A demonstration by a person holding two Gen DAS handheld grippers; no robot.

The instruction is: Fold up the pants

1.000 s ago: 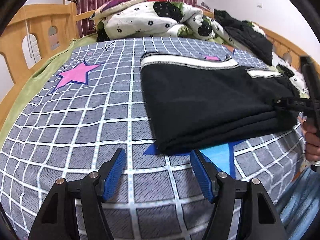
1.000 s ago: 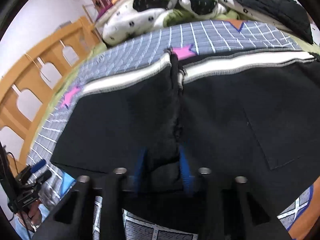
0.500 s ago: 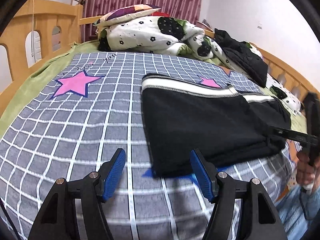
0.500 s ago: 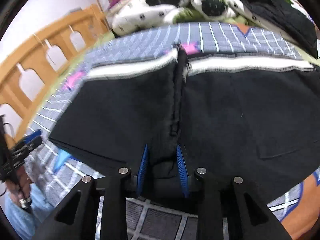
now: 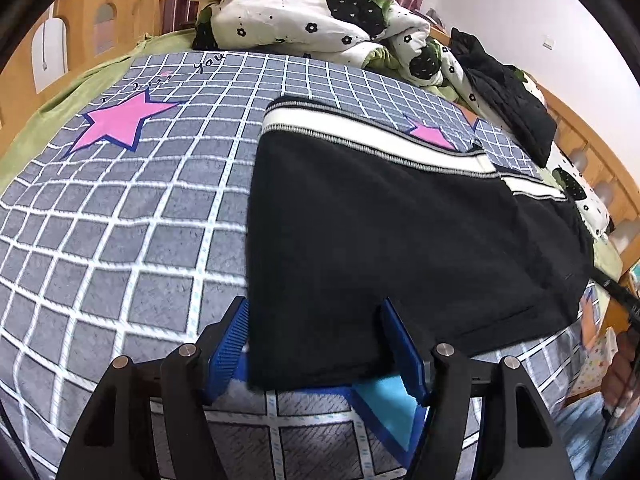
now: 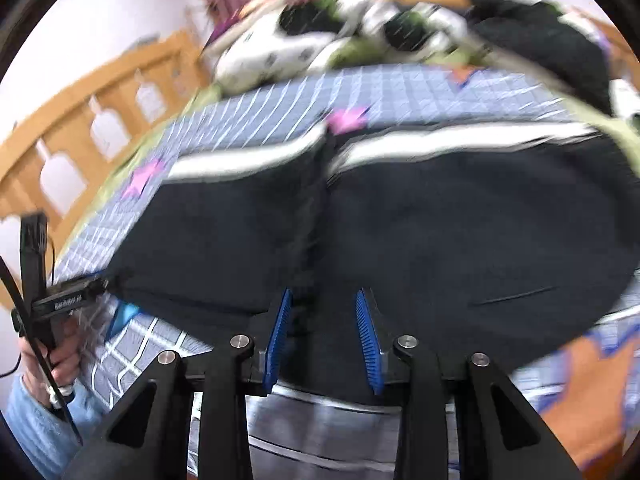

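Black pants (image 5: 392,220) with a white striped waistband lie folded on the grey checked bedspread (image 5: 120,208). My left gripper (image 5: 316,344) is open, its blue pads on either side of the near left corner of the pants, not closed on it. In the blurred right wrist view the pants (image 6: 440,216) fill the middle. My right gripper (image 6: 324,336) has its blue pads apart around the near edge fabric at the centre seam. The left gripper (image 6: 86,290) shows at the pants' left corner.
A bundled white flowered quilt (image 5: 320,24) and pillow lie at the head of the bed. A black garment (image 5: 508,92) lies at the right. Wooden bed rails (image 6: 80,128) run along the sides. The person's hand (image 5: 620,376) shows at right.
My left gripper moved forward, so the pants corner now sits between its open pads. My right gripper's pads, pinched on the fabric before, have spread apart. The right view is blurred by motion.
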